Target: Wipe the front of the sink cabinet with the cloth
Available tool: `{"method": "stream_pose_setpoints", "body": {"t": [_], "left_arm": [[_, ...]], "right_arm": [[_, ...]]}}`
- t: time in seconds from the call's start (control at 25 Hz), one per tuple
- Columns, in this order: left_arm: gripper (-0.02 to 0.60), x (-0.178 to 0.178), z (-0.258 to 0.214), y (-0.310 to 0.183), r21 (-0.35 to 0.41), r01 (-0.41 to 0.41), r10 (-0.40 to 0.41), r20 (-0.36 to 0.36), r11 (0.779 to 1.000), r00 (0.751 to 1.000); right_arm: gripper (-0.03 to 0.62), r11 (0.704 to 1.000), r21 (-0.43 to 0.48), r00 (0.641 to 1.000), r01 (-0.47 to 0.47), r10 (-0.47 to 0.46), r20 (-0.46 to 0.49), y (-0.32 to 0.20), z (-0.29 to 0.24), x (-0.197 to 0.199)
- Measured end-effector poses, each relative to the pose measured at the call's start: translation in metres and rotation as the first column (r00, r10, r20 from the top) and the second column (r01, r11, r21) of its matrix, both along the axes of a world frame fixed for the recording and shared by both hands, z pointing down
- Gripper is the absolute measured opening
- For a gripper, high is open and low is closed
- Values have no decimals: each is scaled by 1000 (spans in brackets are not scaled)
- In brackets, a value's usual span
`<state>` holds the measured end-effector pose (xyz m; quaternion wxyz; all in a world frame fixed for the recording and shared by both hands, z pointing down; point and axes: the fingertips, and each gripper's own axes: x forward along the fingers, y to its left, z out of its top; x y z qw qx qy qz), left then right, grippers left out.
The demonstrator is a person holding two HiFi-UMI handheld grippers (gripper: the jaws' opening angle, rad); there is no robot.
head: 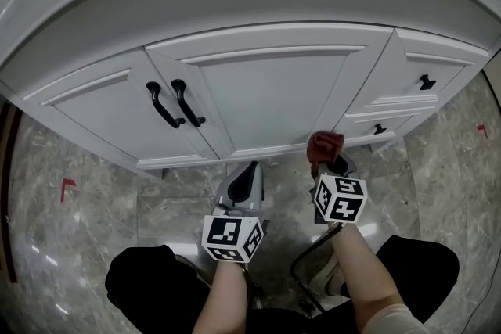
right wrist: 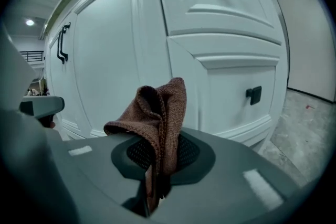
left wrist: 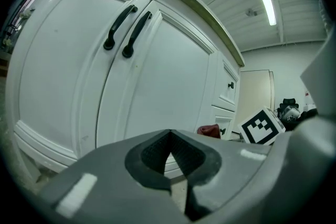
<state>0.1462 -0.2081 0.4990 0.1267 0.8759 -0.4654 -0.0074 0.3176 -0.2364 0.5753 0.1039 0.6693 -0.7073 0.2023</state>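
The white sink cabinet (head: 266,90) fills the upper head view, with two doors carrying black handles (head: 176,104) and drawers on the right. My right gripper (head: 327,160) is shut on a reddish-brown cloth (head: 325,145), held low by the cabinet's bottom rail below the right door. In the right gripper view the cloth (right wrist: 157,113) sticks up bunched from the closed jaws, close to the cabinet front (right wrist: 115,60); whether it touches is unclear. My left gripper (head: 249,177) is shut and holds nothing, hanging low in front of the door (left wrist: 157,76).
Grey marble floor (head: 86,207) lies below the cabinet. The drawers carry small black knobs (head: 427,82). The person's dark-clad knees (head: 149,278) sit at the bottom of the head view. A cable (head: 301,270) loops near the right forearm.
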Motion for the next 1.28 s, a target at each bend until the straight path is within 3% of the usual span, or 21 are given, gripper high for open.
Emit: {"method": "stream_pose_setpoints", "body": {"t": [0.16, 0.36, 0.56, 0.68, 0.92, 1.08, 1.28], "left_arm": [[1, -14, -15, 4, 45, 8, -10, 42, 999, 999], [1, -56, -53, 18, 102, 49, -48, -6, 994, 999], [1, -104, -106, 47, 200, 130, -121, -59, 971, 991], [1, -120, -122, 77, 238, 134, -129, -36, 962, 991], [1, -152, -120, 143, 229, 129, -128, -20, 965, 992], [1, -175, -131, 174, 256, 154, -154, -19, 954, 988], [1, -184, -133, 212, 262, 147, -152, -1, 954, 988]], "right_arm": [[80, 994, 71, 997, 78, -77, -14, 3, -30, -37], [80, 980, 126, 988, 154, -154, -5, 22, -65, -91], [80, 963, 175, 978, 207, -202, -46, 53, -95, -132], [80, 958, 194, 977, 213, -208, -47, 76, -107, -149], [80, 953, 225, 980, 201, -199, -32, 129, -126, -177], [80, 949, 232, 977, 212, -212, -24, 169, -130, -198], [80, 947, 236, 976, 217, -213, -39, 215, -135, -211]]}}
